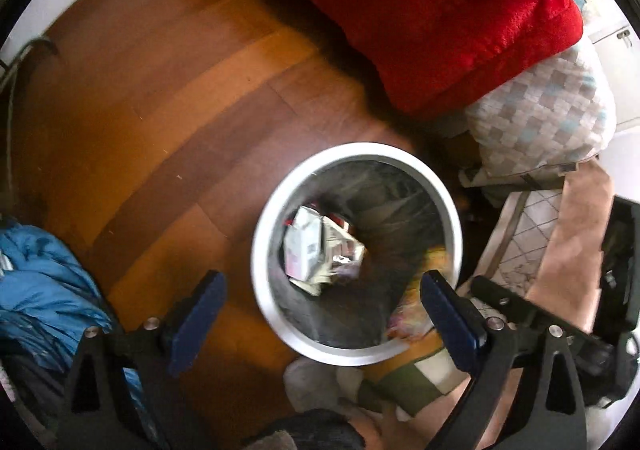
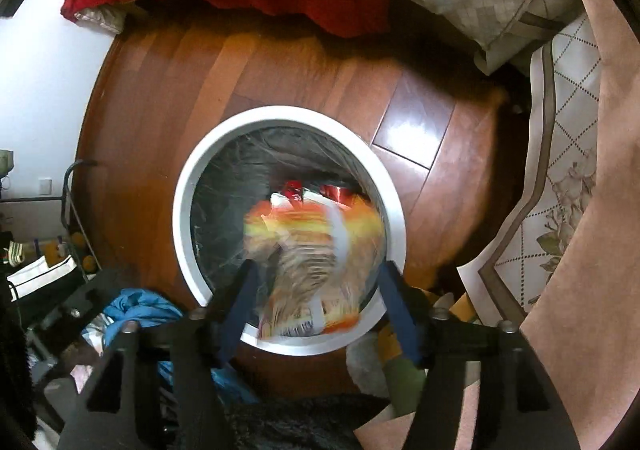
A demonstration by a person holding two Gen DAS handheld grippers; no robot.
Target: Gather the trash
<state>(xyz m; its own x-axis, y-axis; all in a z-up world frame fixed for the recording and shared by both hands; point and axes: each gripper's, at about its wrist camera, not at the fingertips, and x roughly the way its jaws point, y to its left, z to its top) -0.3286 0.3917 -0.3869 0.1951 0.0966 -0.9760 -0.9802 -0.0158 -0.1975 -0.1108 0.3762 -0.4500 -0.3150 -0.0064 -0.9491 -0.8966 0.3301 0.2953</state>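
A round white-rimmed trash bin [image 1: 276, 194] with a dark liner stands on the wood floor. It holds crumpled white and red wrappers [image 1: 316, 246]. My left gripper [image 1: 320, 294] is open and empty above the bin's near rim. In the right wrist view the bin [image 2: 188, 186] lies straight below. My right gripper [image 2: 316, 282] is open, and a blurred orange and yellow snack bag [image 2: 316, 250] hangs between its fingers over the bin mouth, apart from both. The same bag shows at the bin's right edge in the left wrist view [image 1: 416, 290].
A red blanket [image 1: 440, 10] and a checked pillow [image 1: 544, 114] lie on a bed behind the bin. Blue clothing [image 1: 44, 290] is heaped at the left. A pink rug [image 2: 592, 250] and a patterned mat [image 2: 560, 178] lie to the right. A sock [image 1: 400, 386] lies near the bin.
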